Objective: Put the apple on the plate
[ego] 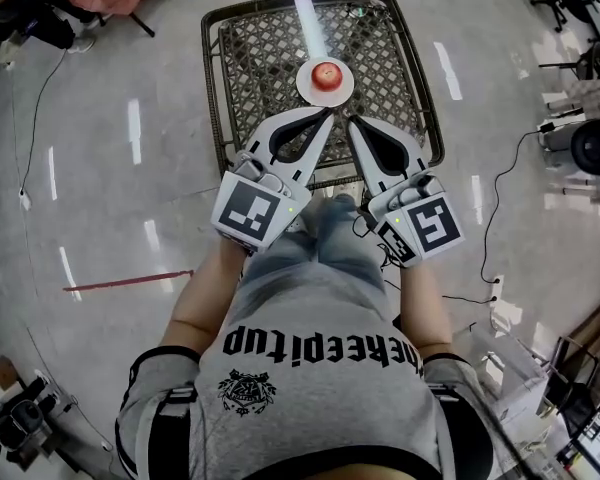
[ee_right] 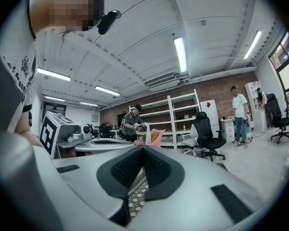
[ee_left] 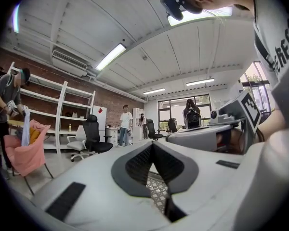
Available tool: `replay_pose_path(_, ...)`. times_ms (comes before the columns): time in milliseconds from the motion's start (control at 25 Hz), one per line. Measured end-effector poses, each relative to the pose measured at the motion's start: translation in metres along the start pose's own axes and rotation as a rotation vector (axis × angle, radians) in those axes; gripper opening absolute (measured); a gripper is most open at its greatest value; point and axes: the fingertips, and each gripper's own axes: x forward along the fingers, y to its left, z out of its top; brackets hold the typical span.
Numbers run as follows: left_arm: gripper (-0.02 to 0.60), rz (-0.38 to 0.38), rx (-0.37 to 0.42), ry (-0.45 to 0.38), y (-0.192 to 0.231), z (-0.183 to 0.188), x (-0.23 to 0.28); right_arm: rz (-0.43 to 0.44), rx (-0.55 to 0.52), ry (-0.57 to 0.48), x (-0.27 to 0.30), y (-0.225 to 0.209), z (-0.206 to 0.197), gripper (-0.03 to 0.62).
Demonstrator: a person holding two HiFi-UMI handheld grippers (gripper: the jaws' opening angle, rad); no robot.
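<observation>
- Red apple (ego: 326,73) sits on the white plate (ego: 305,85), which lies at the far middle of a metal lattice table (ego: 260,58).
- The left gripper (ego: 327,118) is held low over the near edge of the table. Its tip is just short of the plate and clear of it.
- In the left gripper view, the left gripper's (ee_left: 152,144) jaws meet at the tips and grip nothing; only the lattice shows through the slit below them.
- The right gripper (ego: 352,123) lies just beside the left one, angled toward the plate.
- In the right gripper view, the right gripper's (ee_right: 143,148) jaws are likewise pressed together and empty.
- A black office chair (ee_right: 205,134) stands before white shelves (ee_right: 180,114) and a brick wall.
</observation>
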Motion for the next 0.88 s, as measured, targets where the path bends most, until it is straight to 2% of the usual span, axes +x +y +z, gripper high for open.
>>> replay_pose_path(880,0.018,-0.027,0.005,-0.013,-0.005,-0.002,-0.011,-0.024,0.003,-0.005,-0.003,0.016,0.001,0.009)
